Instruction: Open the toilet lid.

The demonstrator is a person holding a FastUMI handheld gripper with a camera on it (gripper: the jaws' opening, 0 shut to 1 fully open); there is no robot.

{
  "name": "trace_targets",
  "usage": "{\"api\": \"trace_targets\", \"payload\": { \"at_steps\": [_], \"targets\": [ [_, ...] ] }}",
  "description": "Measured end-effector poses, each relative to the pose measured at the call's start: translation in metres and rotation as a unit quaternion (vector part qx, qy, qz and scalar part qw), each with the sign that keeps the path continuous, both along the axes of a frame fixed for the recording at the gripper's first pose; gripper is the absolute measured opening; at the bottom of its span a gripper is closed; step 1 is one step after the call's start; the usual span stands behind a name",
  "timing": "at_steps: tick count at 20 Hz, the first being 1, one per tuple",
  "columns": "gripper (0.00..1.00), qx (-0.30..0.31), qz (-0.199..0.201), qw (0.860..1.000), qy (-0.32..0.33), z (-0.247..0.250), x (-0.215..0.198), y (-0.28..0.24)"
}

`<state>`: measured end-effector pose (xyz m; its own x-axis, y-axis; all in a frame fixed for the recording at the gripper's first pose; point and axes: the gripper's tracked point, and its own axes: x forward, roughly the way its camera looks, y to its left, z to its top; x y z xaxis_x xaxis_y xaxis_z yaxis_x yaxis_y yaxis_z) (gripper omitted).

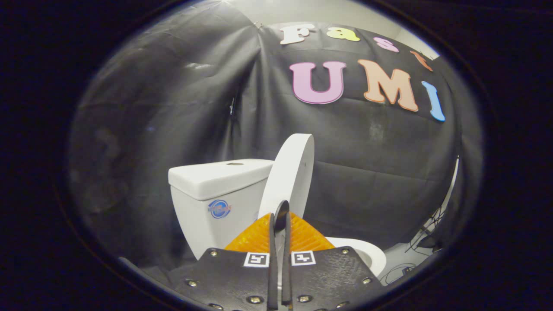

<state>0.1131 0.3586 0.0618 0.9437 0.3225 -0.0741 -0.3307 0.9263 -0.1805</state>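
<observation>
**Lid up, fingers nearly together at its lower edge**

Left to right:

- Left: booth wall cloth (164, 108), creased, running down behind the toilet. Open room between cloth and tank on this side.
- Tank (207, 203): flat top, square front edge, a round sticker (219, 209) on the front face. Far left of the fingers.
- Toilet lid (289, 172): raised, standing steeply, leaning back toward the tank's right end. Seen almost edge-on; rounded top rim is the highest point.
- Gripper (281, 216): fingers pressed nearly together, only a thin slit between them. Tips sit right at the lid's lower part; can't tell if they pinch or touch it.
- Bowl rim (371, 255): curved edge showing right of the fingers, near.
- Far right: cables (425, 235) on the floor by the wall's lower edge; free space above the bowl.
</observation>
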Motion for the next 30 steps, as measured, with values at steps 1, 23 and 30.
{"api": "trace_targets", "payload": {
  "at_steps": [1,23,30],
  "targets": [
    [0.04,-0.020,0.002,1.000,-0.008,-0.001,-0.001,0.007],
    [0.04,-0.139,0.109,0.983,0.058,-0.082,-0.029,0.052],
    [0.12,-0.087,0.094,0.989,0.069,-0.071,-0.038,0.035]
  ]
}}
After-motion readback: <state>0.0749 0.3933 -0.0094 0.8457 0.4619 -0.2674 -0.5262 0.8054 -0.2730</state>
